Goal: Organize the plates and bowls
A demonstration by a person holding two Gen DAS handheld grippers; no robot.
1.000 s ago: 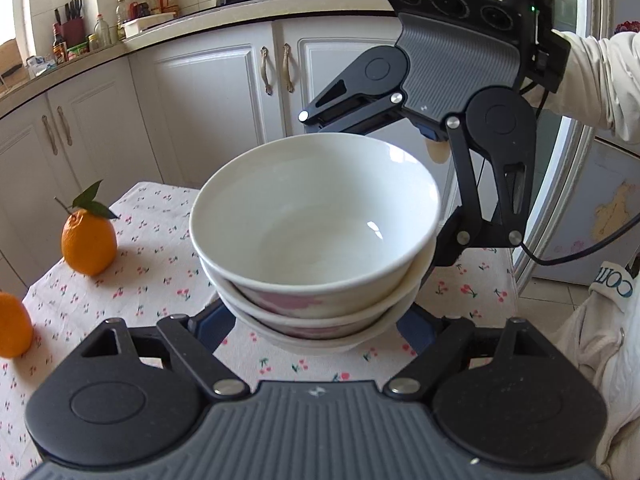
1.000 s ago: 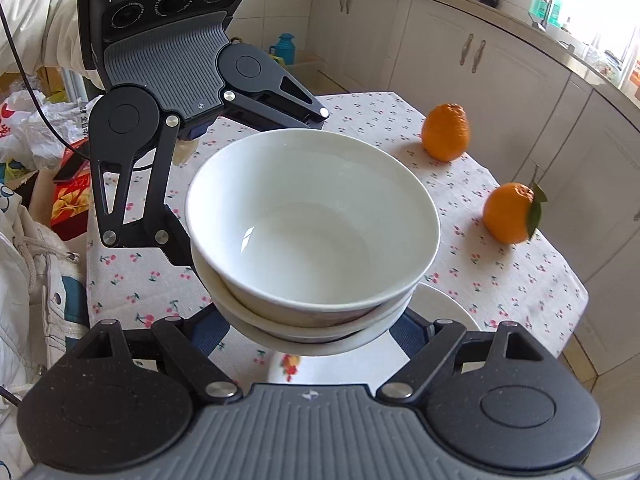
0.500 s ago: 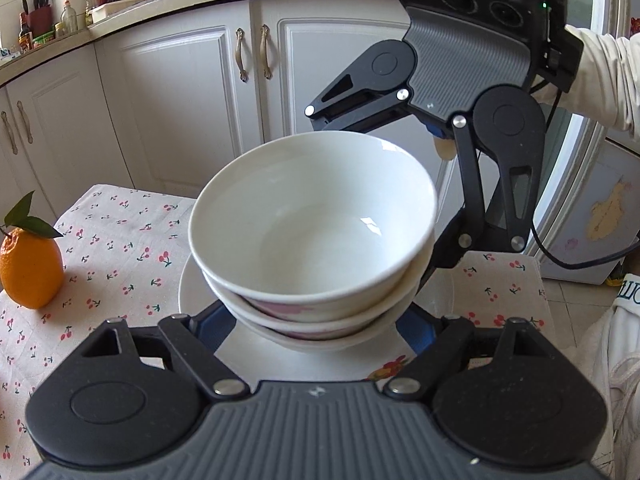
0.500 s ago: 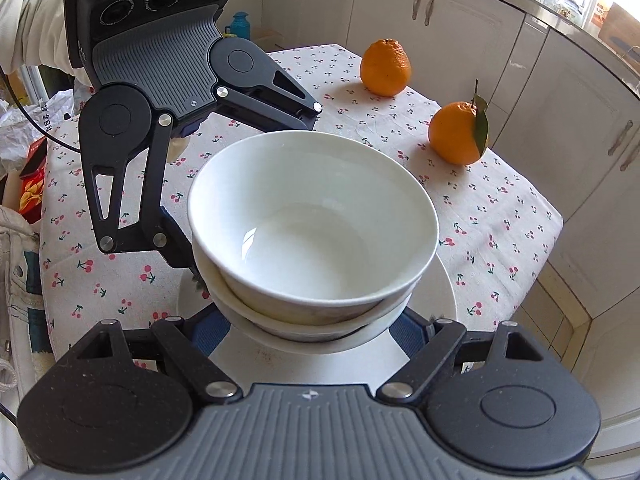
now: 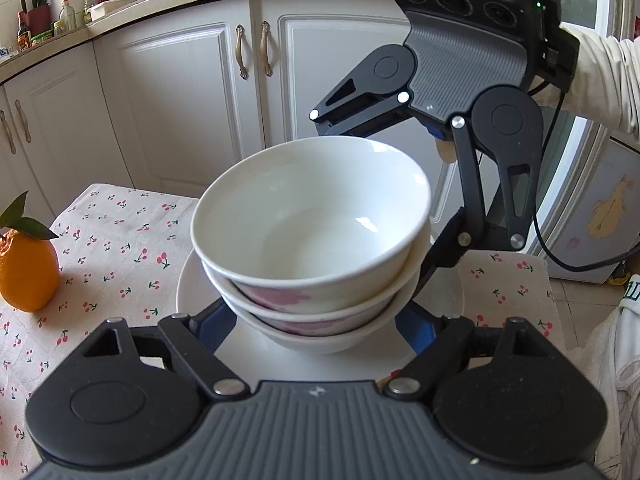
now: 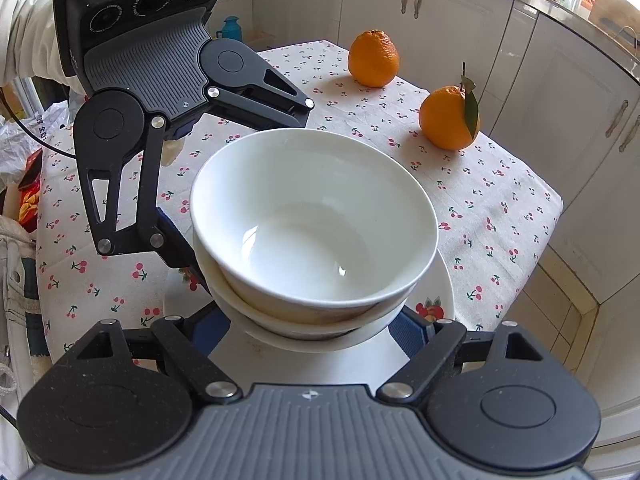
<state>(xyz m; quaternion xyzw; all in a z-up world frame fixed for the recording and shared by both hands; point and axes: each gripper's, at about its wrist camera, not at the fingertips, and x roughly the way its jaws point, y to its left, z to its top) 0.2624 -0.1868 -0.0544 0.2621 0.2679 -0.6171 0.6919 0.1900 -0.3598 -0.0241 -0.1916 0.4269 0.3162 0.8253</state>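
A stack of three white bowls (image 5: 312, 240) with pink patterns on the outside sits centred over a white plate (image 5: 192, 292) on the cherry-print tablecloth. I cannot tell whether the bottom bowl rests on the plate or hangs just above it. My left gripper (image 5: 314, 328) clamps the lowest bowl from the near side, one blue pad on each flank. My right gripper (image 6: 310, 330) clamps the same stack (image 6: 316, 232) from the opposite side. In the right wrist view the plate (image 6: 438, 292) shows a fruit decoration on its rim.
Two oranges (image 6: 374, 58) (image 6: 448, 118) stand on the far part of the table, the nearer one with a leaf; one orange (image 5: 26, 276) shows at the left. White kitchen cabinets (image 5: 180, 100) surround the table. A sleeve (image 5: 600, 76) reaches in. The table edge (image 6: 552, 216) lies close to the plate.
Both grippers carried the bowl stack across the table and lowered it until the white plate came underneath. In the last half second nothing moved.
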